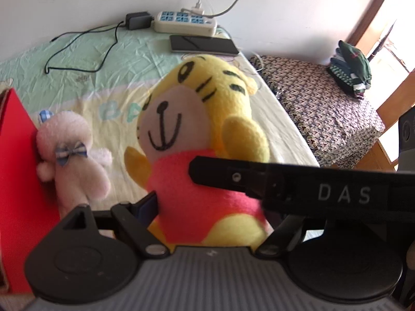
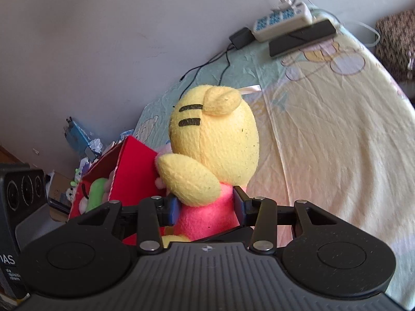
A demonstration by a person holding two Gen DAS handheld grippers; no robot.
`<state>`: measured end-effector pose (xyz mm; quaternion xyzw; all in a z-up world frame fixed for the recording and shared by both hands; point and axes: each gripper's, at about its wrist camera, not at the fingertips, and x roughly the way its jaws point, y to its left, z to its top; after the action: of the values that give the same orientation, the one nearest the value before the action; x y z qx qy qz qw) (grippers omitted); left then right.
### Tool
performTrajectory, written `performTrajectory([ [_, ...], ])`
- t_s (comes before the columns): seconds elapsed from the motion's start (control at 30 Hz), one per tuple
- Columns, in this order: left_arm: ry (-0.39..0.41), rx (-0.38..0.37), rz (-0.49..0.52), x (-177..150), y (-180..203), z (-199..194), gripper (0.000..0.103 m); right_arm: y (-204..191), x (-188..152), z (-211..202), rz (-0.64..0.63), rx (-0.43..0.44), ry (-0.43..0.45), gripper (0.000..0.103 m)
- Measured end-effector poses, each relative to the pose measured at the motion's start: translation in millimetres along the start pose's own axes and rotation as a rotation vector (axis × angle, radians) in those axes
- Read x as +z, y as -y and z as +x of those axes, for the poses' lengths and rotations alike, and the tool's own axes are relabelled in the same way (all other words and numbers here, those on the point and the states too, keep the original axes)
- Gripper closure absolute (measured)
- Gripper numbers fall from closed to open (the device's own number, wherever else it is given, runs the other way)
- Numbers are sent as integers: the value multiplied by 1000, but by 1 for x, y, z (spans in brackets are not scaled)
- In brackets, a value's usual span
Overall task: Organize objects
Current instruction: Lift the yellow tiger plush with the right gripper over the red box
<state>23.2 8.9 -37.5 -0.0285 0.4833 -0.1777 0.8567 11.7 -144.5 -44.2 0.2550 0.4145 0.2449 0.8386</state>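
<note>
A yellow tiger plush [image 1: 197, 119] in a pink shirt is held upright above the bed. My right gripper [image 2: 207, 211] is shut on its pink body [image 2: 207, 217], seen from behind. In the left wrist view the right gripper's finger [image 1: 233, 176] crosses the plush's shirt. My left gripper [image 1: 207, 207] has its jaws on either side of the plush's lower body; only its left pad [image 1: 147, 204] shows. A pale pink plush [image 1: 75, 153] with a blue bow leans on the red box [image 1: 18, 181]. The box [image 2: 135, 165] holds a green toy [image 2: 96, 191].
The bed sheet [image 1: 85, 83] carries a power strip [image 1: 185, 22], a black adapter [image 1: 137, 20] with cable, and a dark tablet [image 1: 203, 44]. A patterned bench [image 1: 324, 108] with folded clothes [image 1: 350, 70] stands right of the bed. Clutter lies beyond the box [image 2: 77, 140].
</note>
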Motion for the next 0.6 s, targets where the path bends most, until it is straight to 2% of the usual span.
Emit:
performTrajectory([
  [0.13, 35, -9, 6, -13, -2, -22, 22, -26, -13, -11, -66, -7, 38, 58],
  [0.37, 144, -2, 21, -32, -15, -72, 22, -72, -25, -17, -122, 23, 105, 58],
  [0.6, 225, -11, -13, -40, -52, -119, 22, -125, -29, -2, -211, 45, 161, 58],
])
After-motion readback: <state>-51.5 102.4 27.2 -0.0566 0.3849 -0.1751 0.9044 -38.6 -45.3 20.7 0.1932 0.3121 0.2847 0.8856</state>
